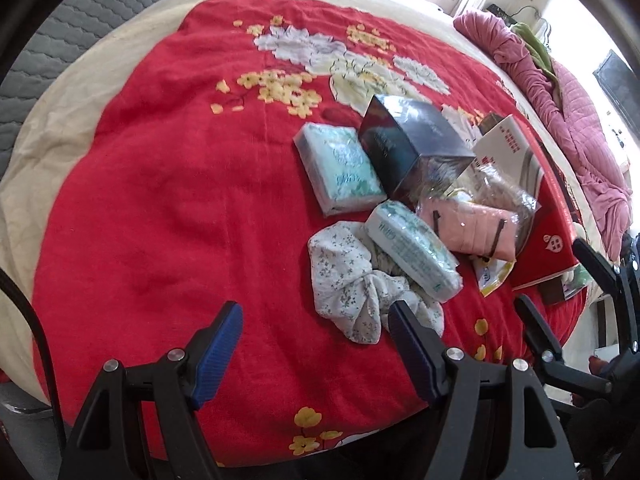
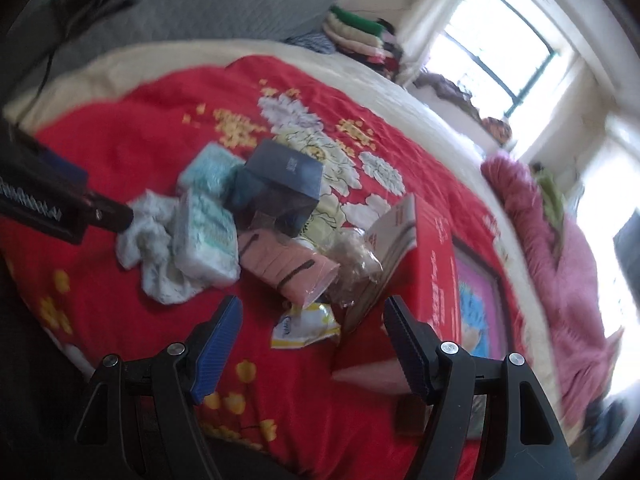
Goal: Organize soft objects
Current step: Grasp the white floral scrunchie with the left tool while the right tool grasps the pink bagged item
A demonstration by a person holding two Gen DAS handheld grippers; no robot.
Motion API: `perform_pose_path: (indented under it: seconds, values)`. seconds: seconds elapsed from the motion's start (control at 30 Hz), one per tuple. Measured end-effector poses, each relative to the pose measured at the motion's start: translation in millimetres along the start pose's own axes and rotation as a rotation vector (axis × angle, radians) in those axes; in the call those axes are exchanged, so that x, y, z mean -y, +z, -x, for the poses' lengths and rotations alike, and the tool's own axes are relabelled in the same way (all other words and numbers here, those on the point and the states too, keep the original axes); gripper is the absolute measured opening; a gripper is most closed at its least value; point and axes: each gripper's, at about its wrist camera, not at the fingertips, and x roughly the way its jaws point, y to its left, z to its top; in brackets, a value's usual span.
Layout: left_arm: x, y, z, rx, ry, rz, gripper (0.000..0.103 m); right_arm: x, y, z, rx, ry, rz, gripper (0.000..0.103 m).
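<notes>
So on the red flowery blanket (image 1: 160, 200) the left gripper (image 1: 316, 344) hangs with its jaws apart and empty, just short of a crumpled white floral cloth (image 1: 344, 280). A pale green tissue pack (image 1: 412, 252) lies across that cloth, another (image 1: 340, 164) sits behind, then a bagged pink bundle (image 1: 476, 228). The right gripper (image 2: 312, 344), also spread wide, is above a yellow sachet (image 2: 306, 326).

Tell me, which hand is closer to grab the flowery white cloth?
Probably the left. The left gripper has its jaws open right over the flowery white cloth. The right gripper hangs over the small yellow packet instead.
</notes>
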Motion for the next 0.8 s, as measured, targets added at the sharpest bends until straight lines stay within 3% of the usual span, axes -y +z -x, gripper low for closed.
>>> perform_pose_path:
  seconds: [0.23, 0.63, 0.7, 0.8]
  values:
    - [-11, 6, -15, -0.025, -0.066, 0.054, 0.074, -26, -4, -32, -0.003, -0.085, 0.255, 0.074]
    - [-22, 17, -33, -0.043, -0.123, 0.089, 0.074, -47, -4, -75, -0.006, -0.108, 0.441, 0.073]
    - [-22, 18, -35, -0.042, -0.128, 0.085, 0.074, -49, -2, -79, -0.001, -0.114, 0.454, 0.061]
    - [-20, 21, -38, -0.04, -0.133, 0.076, 0.074, -48, 2, -83, -0.013, -0.099, 0.455, 0.054]
